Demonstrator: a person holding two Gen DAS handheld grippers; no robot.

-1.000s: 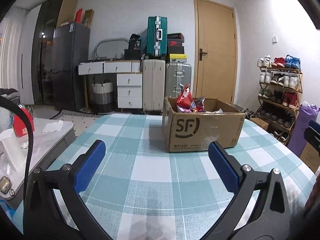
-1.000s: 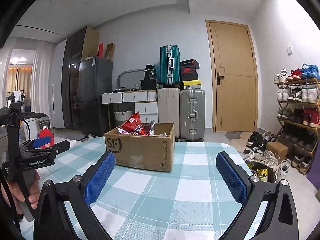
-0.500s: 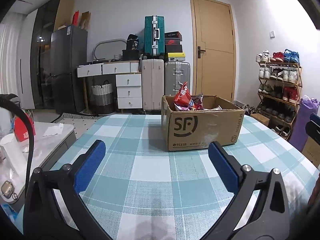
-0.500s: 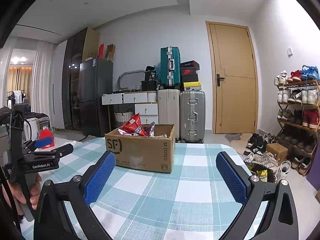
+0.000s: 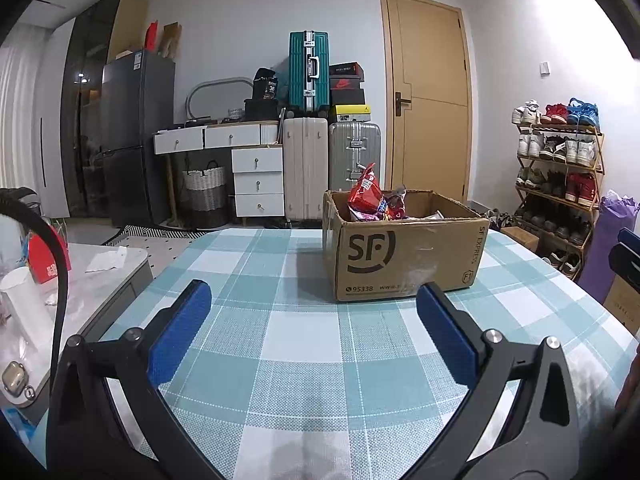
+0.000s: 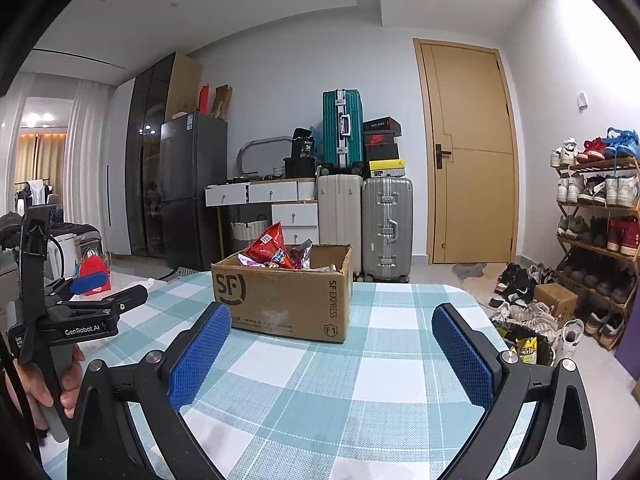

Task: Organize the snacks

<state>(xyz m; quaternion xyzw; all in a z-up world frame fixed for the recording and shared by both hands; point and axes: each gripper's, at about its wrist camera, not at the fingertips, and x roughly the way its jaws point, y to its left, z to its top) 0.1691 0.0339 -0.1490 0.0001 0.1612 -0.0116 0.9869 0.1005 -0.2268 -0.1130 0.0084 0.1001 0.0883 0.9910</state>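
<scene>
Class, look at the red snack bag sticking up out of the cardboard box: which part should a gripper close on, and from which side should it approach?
Grip the upper edge of the red snack bag from above. It stands tilted, its top well above the rim of the cardboard box, whose walls block any approach from the side. The exposed top looks thin and flat, so a gripper would probably close across it easily. Both the left gripper and the right gripper are open and empty.

Left gripper eases toward the snack box; right barely shifts

In the left wrist view the cardboard box (image 5: 404,256) sits slightly larger and lower than a second ago, with its near face now just above the left gripper (image 5: 312,328) fingertips, and the door and suitcases have slid left. In the right wrist view the room looks almost unchanged; only the left gripper (image 6: 100,292) at the frame's left edge has moved slightly up and forward.
</scene>
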